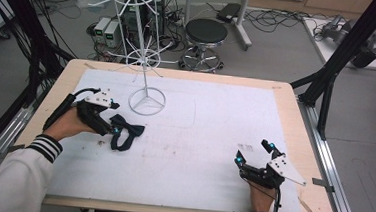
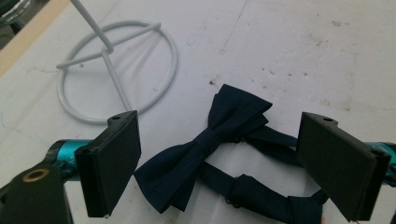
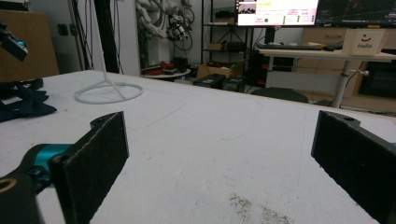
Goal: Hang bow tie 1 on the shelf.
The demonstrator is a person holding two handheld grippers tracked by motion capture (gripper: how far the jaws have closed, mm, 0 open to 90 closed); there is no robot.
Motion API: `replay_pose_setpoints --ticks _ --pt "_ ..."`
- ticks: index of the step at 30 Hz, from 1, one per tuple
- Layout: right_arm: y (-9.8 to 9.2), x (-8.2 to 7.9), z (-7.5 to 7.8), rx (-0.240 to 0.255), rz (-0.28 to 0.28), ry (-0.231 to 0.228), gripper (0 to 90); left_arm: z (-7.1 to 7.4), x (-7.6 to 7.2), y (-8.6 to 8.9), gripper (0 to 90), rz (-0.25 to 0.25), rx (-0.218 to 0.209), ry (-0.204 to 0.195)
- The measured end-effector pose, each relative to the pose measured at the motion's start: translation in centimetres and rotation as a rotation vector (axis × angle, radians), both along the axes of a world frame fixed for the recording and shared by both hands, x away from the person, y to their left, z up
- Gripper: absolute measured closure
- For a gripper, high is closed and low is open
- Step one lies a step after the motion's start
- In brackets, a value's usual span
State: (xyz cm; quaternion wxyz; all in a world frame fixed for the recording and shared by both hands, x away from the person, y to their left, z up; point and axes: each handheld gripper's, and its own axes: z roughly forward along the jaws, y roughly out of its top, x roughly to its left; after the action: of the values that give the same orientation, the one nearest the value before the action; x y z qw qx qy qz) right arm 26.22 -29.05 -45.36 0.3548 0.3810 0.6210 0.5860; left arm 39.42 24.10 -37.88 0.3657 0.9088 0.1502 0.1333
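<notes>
A wooden table (image 1: 287,93) carries a white mat (image 1: 215,123) that covers nearly all of its top, leaving a bare wood border. On the mat stands a white wire rack (image 1: 146,58), its ring base (image 1: 147,102) resting flat toward the far left. Just in front of the base and slightly left lies a dark navy bow tie (image 1: 124,131) with its strap looped beside it. Well right of the base, near the front, the mat shows a dark smudge (image 1: 247,147).

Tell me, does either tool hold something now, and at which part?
Nothing is held. The left tool is open around the bow tie without gripping it; the right tool is open over the bare mat.
</notes>
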Motion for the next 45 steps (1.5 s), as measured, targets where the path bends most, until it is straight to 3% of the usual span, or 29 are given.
replay_pose_setpoints --ticks 6,12,20,33,38,40,45 --pt "0.0 0.0 0.0 0.0 0.001 -0.001 3.3 -0.6 0.9 -0.9 14.6 -0.03 0.047 0.04" --pt "0.0 0.0 0.0 0.002 0.001 0.0 3.3 -0.8 1.9 -2.0 15.9 -0.066 0.129 0.056" --pt "0.0 0.0 0.0 0.0 0.001 -0.001 3.3 -1.5 2.4 -2.6 22.0 -0.085 0.183 0.067" --pt "0.0 0.0 0.0 0.002 0.001 -0.003 3.3 -2.2 2.7 -2.7 30.0 -0.085 0.226 0.073" --pt "0.0 0.0 0.0 0.002 0.002 -0.001 3.3 -2.7 2.8 -2.9 34.4 -0.104 0.246 0.082" --pt "0.0 0.0 0.0 0.001 0.003 -0.002 3.3 -2.8 2.8 -3.1 38.1 -0.124 0.275 0.075" --pt "0.0 0.0 0.0 0.002 0.001 -0.002 3.3 -3.2 2.7 -3.3 42.5 -0.127 0.286 0.071"
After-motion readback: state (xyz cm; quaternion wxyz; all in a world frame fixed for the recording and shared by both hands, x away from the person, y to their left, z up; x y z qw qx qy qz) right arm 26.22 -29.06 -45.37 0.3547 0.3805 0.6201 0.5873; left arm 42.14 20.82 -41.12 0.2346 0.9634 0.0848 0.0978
